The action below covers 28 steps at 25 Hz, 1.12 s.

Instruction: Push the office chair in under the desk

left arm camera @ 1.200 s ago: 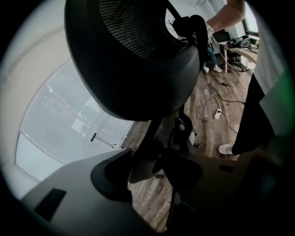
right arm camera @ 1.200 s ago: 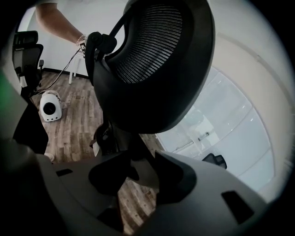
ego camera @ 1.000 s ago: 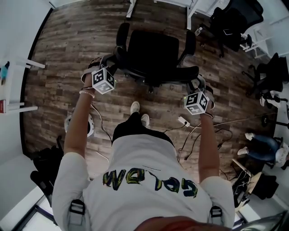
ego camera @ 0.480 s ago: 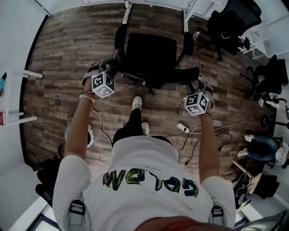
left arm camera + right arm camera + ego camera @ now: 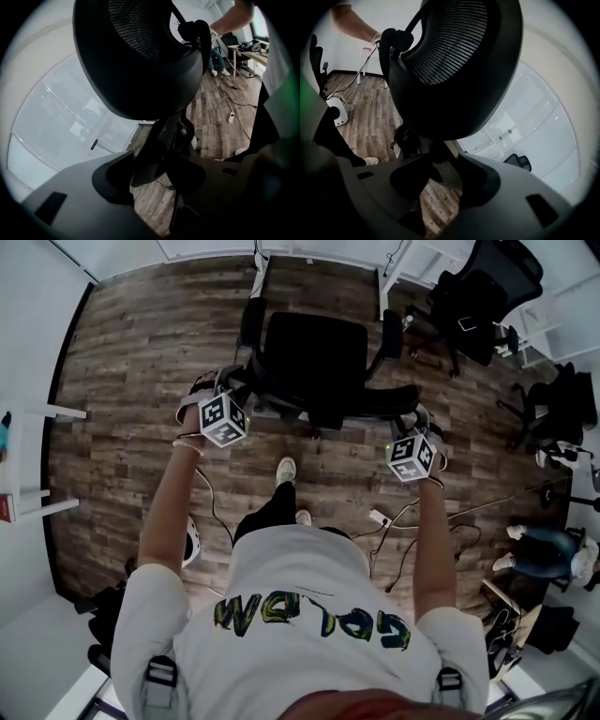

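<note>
Office chair (image 5: 314, 352) stands on the wood-plank floor (image 5: 131, 362), seat facing the white desk (image 5: 309, 246) at the top of the head view, close to it but not yet under. We see it's all black: wide padded seat, two armrests (image 5: 251, 320), and a mesh backrest (image 5: 454, 47) w/ a thick curved rim. We stand right behind it, one foot near its base. Our left gripper (image 5: 150, 171) is clamped on the backrest rim at its left end and our right gripper (image 5: 440, 176) likewise at the right end, w/ a dark strut squeezed btw each pair of pads.
</note>
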Tool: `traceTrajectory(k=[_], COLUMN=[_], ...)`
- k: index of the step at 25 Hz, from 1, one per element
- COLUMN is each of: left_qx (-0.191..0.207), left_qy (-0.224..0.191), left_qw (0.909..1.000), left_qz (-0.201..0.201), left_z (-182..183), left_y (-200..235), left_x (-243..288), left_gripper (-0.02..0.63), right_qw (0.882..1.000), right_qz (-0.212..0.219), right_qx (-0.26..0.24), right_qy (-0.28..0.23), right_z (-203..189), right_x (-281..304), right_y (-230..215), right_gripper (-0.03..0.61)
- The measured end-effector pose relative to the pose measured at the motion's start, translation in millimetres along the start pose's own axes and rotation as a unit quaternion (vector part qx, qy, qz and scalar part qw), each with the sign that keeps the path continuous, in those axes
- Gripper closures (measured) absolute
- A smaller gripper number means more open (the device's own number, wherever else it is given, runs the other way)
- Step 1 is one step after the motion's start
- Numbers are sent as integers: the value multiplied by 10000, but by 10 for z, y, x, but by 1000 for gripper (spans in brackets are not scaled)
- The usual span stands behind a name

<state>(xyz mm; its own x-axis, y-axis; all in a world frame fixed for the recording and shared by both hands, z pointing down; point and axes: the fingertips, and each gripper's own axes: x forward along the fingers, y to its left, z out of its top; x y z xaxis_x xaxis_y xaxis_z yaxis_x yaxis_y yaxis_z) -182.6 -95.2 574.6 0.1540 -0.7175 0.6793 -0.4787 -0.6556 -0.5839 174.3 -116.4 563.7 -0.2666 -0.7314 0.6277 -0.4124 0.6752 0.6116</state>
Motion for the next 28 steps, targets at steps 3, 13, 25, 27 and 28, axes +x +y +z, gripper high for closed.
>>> traceTrajectory(k=[3,13,25,27,28], left_qx=[23,46,43,55,58], left_qy=[9,-54,22,24,30], left_qw=[10000,10000,10000,10000,10000], left_qz=[-3,-37,23,20,17], left_z=[-9,63,165,190,198], left_y=[146,659,1317,1415,1464], left_x=[139,634,1260,1353,1402], left_gripper=[402,402,400,400,400], right_qw=[10000,9998,9994,9993,9992], right_qz=[-6,-108,-229,-259,-273], right_qx=[13,110,182,185,189], right_qy=[25,128,197,220,230], right_z=[64,228,424,453,468], right_x=[136,660,1359,1468,1522], right_y=[-94,-507,-1060,-1154,-1194], right_gripper=[402,400,399,399,399])
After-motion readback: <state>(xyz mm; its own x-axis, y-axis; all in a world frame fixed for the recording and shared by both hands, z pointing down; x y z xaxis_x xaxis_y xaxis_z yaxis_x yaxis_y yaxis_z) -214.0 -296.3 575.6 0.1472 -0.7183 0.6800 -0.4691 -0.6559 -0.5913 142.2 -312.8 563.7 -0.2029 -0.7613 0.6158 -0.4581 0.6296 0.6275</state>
